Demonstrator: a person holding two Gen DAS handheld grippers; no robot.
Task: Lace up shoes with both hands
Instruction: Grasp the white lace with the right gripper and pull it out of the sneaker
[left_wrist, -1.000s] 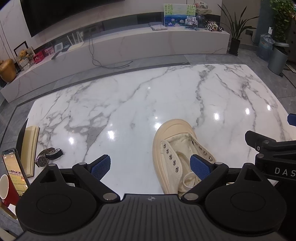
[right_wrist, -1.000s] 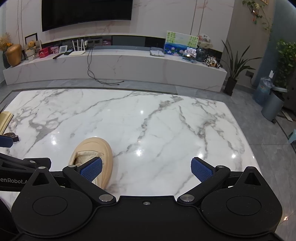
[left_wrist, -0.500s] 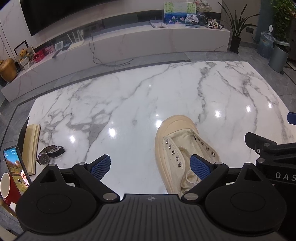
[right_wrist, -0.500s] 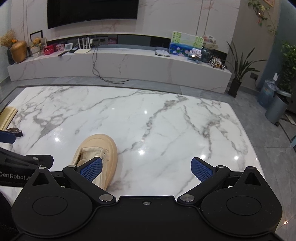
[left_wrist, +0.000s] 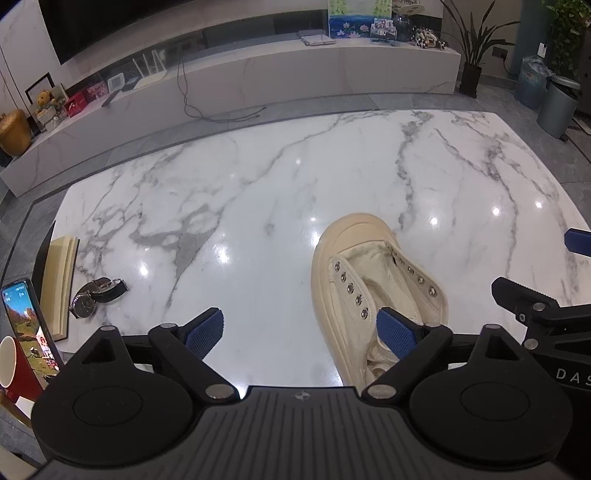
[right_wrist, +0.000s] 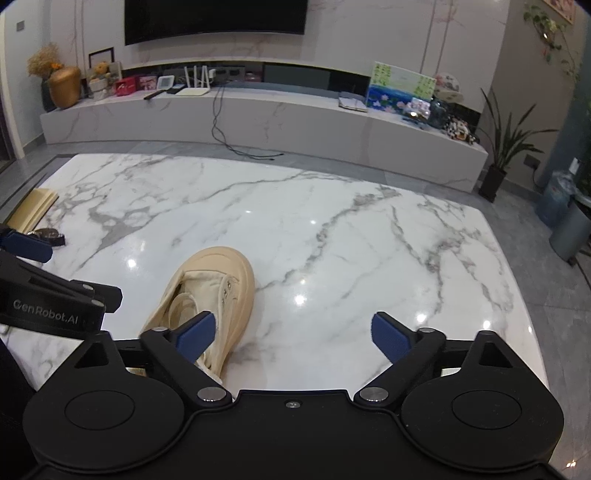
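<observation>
While both grippers' jaws stand spread — left gripper (left_wrist: 300, 331) closing, empty — soft canvas shoe (left_wrist: 373, 280) is best pinched at eyelet flaps.

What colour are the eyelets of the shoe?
Silver metal eyelets on the cream shoe; clearest in left wrist view.

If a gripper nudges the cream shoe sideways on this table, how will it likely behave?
The shoe would probably slide rather than tip: its flat sole sits on a glossy marble table. Its unlaced canvas upper looks soft, so it likely folds under a pinch.
</observation>
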